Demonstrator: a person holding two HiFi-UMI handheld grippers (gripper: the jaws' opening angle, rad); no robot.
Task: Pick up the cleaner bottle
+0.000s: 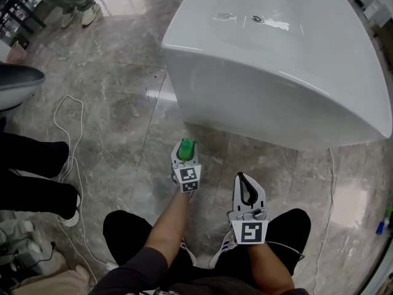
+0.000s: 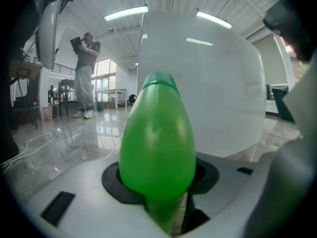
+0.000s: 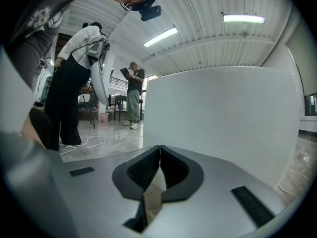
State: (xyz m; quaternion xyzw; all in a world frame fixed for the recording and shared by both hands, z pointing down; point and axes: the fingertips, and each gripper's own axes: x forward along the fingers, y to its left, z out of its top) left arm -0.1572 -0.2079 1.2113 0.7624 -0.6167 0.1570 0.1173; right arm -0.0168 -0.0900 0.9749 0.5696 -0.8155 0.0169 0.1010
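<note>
The cleaner bottle (image 1: 186,146) is bright green with a rounded body, and it stands on the marble floor just in front of the white bathtub (image 1: 276,60). My left gripper (image 1: 186,157) is around it. In the left gripper view the bottle (image 2: 158,138) fills the space between the two black pads, which sit against its sides. My right gripper (image 1: 247,188) hovers to the right of it, nearer my knees. Its black pads (image 3: 148,170) meet at the tips with nothing between them, and it faces the tub wall (image 3: 218,113).
The tub (image 2: 213,83) rises close behind the bottle. A white cable (image 1: 66,134) loops over the floor at the left beside a person's black-clad legs (image 1: 31,177). Another person (image 2: 86,73) stands farther off. Small objects (image 1: 382,221) lie at the right edge.
</note>
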